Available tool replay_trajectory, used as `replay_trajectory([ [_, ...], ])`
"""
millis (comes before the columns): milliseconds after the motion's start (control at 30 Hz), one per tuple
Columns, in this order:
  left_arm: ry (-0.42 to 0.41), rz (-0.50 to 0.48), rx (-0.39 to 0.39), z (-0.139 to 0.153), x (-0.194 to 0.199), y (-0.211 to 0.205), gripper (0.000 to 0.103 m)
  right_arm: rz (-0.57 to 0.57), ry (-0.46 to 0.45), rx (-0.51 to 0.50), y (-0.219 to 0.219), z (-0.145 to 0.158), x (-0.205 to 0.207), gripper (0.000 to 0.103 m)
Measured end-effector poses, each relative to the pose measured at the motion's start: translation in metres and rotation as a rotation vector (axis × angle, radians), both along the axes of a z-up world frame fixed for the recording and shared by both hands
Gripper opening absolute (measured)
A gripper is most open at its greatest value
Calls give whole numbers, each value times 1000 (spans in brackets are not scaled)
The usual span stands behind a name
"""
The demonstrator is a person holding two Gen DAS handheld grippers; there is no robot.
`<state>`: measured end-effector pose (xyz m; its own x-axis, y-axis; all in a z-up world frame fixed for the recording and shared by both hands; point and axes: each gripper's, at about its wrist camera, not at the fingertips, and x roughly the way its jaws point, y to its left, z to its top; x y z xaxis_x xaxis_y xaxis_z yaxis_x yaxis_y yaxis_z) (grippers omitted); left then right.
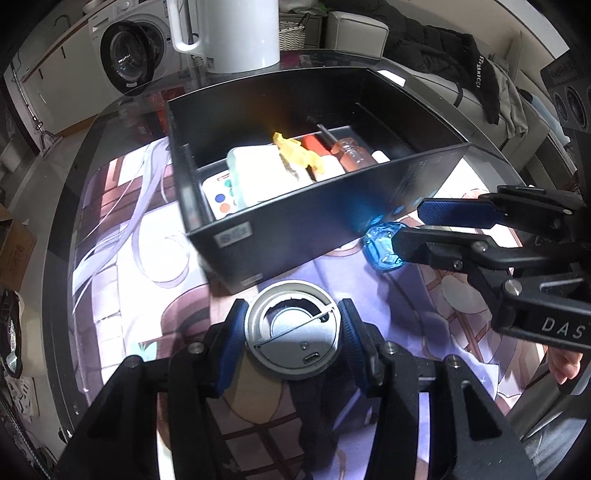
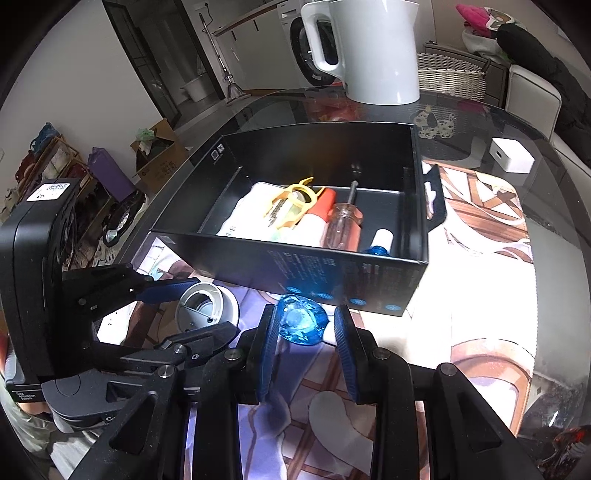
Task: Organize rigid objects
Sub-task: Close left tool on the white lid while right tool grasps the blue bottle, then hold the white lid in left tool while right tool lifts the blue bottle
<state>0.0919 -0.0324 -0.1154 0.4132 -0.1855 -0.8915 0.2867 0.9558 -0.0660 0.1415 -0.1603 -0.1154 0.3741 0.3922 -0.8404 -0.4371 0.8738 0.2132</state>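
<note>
A black open box (image 1: pixel 295 225) (image 2: pixel 332 266) stands on a printed mat. It holds a yellow plastic tool (image 2: pixel 291 203), a clear-handled screwdriver (image 2: pixel 343 225), a red-capped tube and white packs. Just in front of it, my left gripper (image 1: pixel 291 339) (image 2: pixel 216 304) is shut on an upright grey cylinder (image 1: pixel 291 332) (image 2: pixel 205 306), with one blue pad pressed on each side. To the right, a blue faceted glass piece (image 1: pixel 382 247) (image 2: pixel 301 321) lies on the mat. It sits between the fingers of my right gripper (image 2: pixel 306 332) (image 1: pixel 406 225), which is slightly open, the right pad standing just off it.
A white kettle (image 1: pixel 229 33) (image 2: pixel 373 48) stands on the glass table behind the box. A white cube (image 2: pixel 511 158) sits at the far right. The mat (image 2: pixel 461 295) is bare to the right of the box. The round table edge (image 1: pixel 74 206) curves along the left.
</note>
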Motion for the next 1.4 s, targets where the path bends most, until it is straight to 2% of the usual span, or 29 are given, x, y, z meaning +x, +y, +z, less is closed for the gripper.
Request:
replay_trajectory([
  [67, 1, 2, -1, 0, -1, 3, 48, 8, -6, 1, 6, 0, 0, 47],
  [100, 1, 2, -1, 0, -2, 5, 48, 7, -9, 0, 8, 0, 0, 47],
  [400, 3, 3, -6, 1, -3, 7, 48, 20, 16, -18, 14, -11, 5, 47],
  [767, 1, 7, -12, 3, 2, 4, 48, 34, 127, 15, 6, -17, -8, 47],
  [1133, 2, 14, -14, 1, 2, 9, 48, 39, 57, -58, 22, -21, -2, 47],
  [1200, 3, 11, -14, 2, 2, 7, 48, 48, 42, -82, 26, -21, -3, 44],
  [1233, 3, 9, -14, 2, 2, 6, 48, 47, 35, -103, 28, -21, -4, 31],
  [1300, 2, 4, -15, 2, 1, 3, 48, 53, 20, -147, 29, -21, -7, 30],
  [1400, 2, -4, -15, 2, 1, -2, 48, 58, 40, -148, 25, -20, -12, 30],
])
